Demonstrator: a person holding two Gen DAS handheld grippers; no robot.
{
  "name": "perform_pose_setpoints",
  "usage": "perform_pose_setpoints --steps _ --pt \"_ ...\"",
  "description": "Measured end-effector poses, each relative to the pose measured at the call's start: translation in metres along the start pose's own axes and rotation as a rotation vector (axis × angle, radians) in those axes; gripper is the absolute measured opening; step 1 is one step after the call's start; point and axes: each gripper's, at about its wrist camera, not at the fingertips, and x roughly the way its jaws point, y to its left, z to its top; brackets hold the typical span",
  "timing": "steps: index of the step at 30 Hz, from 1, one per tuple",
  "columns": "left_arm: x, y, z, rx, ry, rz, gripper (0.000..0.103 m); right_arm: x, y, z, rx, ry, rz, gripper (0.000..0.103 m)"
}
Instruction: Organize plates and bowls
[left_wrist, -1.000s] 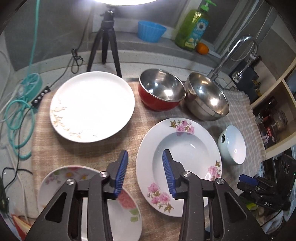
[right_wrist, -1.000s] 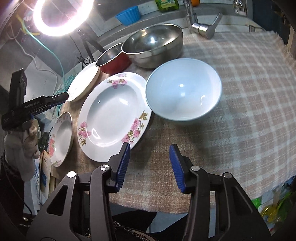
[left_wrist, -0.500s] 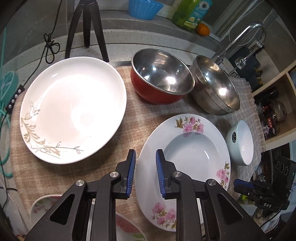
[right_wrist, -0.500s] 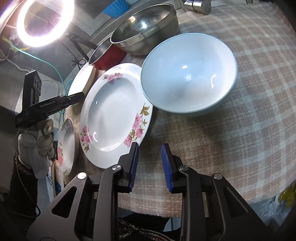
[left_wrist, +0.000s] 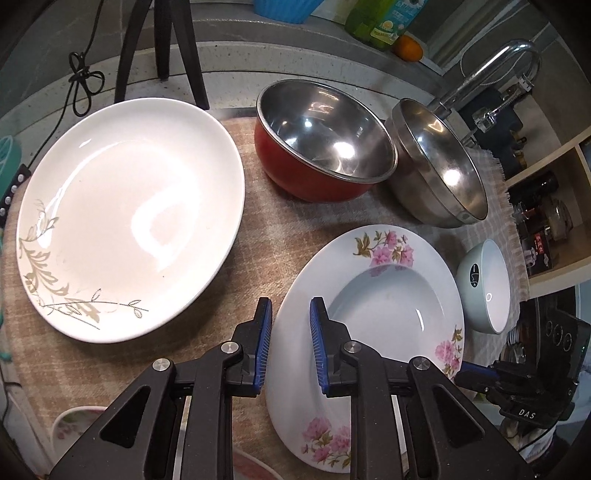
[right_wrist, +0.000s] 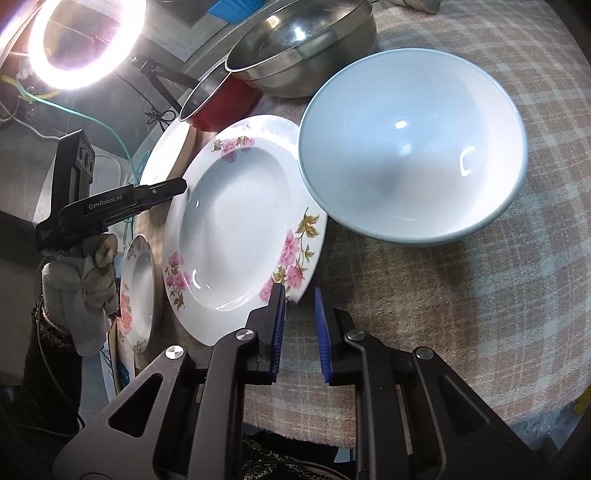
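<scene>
Both grippers, left (left_wrist: 290, 339) and right (right_wrist: 300, 325), straddle opposite rims of the floral plate (left_wrist: 384, 295), jaws slightly parted, unclamped.

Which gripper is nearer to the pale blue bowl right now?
Right. The right gripper is at the near rim of the pink-flowered plate, with the pale blue bowl just beyond. The left gripper straddles that plate's opposite rim, the plate lying between.

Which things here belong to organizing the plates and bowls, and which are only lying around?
For the job: white plate, flower plate, small flower plate, red bowl, steel bowl, blue bowl.

Lying about: soap bottle, orange, blue cup, tripod, ring light, faucet.
</scene>
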Motion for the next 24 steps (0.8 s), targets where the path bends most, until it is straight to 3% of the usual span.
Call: perform_pose_setpoints --steps 24 --pt "0.0 -0.008 -0.012 0.008 0.004 0.026 0.019 0.001 0.011 0.001 -0.107 0.044 -0.044 0.015"
